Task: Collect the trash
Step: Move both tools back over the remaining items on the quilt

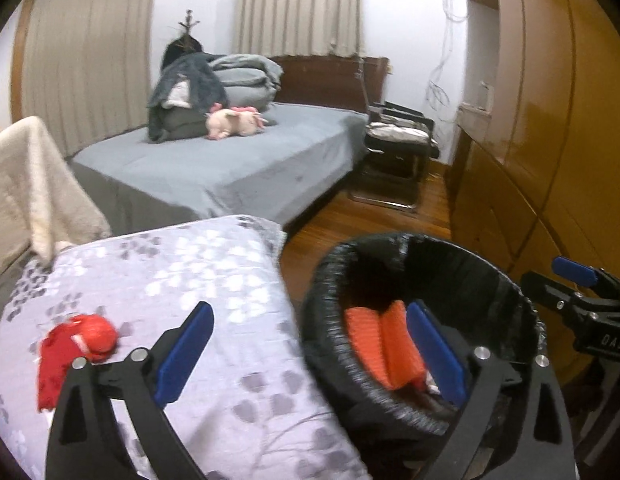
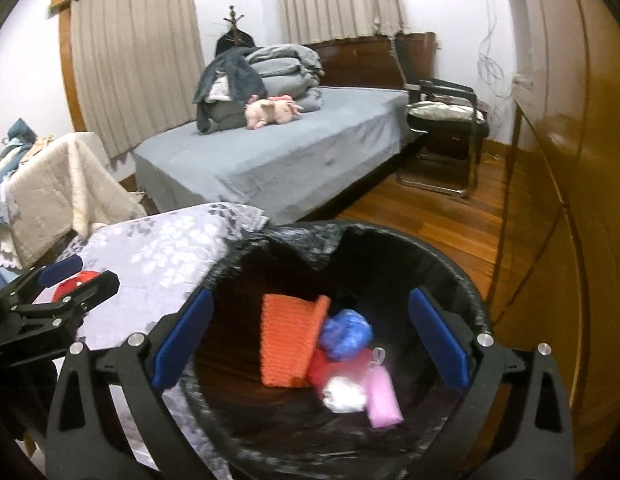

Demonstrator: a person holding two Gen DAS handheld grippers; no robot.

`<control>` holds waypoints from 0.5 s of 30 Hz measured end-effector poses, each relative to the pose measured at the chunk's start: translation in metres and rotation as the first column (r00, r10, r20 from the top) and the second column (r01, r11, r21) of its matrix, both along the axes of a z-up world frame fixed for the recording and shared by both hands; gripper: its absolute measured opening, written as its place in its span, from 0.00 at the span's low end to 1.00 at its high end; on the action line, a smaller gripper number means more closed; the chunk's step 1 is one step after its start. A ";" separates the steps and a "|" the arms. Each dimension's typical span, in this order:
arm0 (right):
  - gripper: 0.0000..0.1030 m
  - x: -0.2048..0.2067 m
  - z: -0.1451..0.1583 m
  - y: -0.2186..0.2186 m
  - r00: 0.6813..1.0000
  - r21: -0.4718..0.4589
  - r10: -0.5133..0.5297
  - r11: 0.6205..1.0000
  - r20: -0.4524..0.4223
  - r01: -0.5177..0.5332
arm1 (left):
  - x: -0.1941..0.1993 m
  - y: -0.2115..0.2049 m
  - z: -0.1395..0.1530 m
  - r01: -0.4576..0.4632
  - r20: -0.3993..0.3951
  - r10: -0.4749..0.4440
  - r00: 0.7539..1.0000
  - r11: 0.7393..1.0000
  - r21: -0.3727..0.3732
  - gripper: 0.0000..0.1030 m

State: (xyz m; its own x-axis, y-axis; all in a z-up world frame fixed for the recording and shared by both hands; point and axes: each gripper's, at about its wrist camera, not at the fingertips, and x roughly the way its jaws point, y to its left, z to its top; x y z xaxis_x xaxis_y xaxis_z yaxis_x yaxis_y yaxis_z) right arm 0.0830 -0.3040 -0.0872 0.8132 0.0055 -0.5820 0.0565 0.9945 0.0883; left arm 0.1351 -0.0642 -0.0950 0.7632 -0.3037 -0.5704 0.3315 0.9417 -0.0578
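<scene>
A bin with a black liner [image 2: 484,320] stands on the wood floor beside a floral-covered surface [image 1: 197,264]. In it lie an orange ribbed piece [image 2: 285,340], a blue crumpled wad [image 2: 346,334], a white wad [image 2: 344,396] and a pink strip [image 2: 384,400]. My right gripper [image 2: 312,296] hangs open over the bin's mouth, nothing between its fingers. My left gripper [image 1: 310,320] is open too, straddling the floral edge and the bin rim [image 1: 322,320]. A red crumpled piece [image 1: 75,350] lies on the floral cover, left of the left gripper.
A grey bed [image 1: 229,168] with folded blankets and a pink plush toy [image 1: 233,122] fills the middle. A black chair [image 1: 398,148] stands beyond it. A wooden wardrobe [image 1: 550,140] runs along the right. A cream blanket [image 1: 25,184] drapes at the left.
</scene>
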 end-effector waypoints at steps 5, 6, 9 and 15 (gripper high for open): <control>0.93 0.012 0.003 0.037 0.997 -0.002 0.080 0.997 0.000 -0.080 | -0.008 0.043 0.005 -0.088 0.026 0.088 0.996 0.996 0.009 0.92; 0.93 0.015 0.003 0.047 0.995 -0.003 0.099 0.995 0.000 -0.099 | -0.009 0.053 0.005 -0.110 0.033 0.109 0.993 0.994 0.012 0.92; 0.93 0.025 0.003 0.071 0.989 -0.007 0.150 0.989 0.000 -0.150 | -0.012 0.081 0.005 -0.172 0.050 0.170 0.984 0.985 0.024 0.92; 0.93 0.044 -0.002 0.121 0.972 -0.006 0.237 0.972 -0.012 -0.237 | -0.015 0.134 -0.001 -0.285 0.062 0.283 0.957 0.958 0.040 0.91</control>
State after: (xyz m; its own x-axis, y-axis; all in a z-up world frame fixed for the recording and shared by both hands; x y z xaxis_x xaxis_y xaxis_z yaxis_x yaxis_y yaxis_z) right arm 0.1273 -0.1834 -0.0895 0.7825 0.1929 -0.5920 -0.1796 0.9803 0.0820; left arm 0.1201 0.0701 -0.0956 0.8446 -0.0432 -0.5337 0.0515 0.9987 0.0005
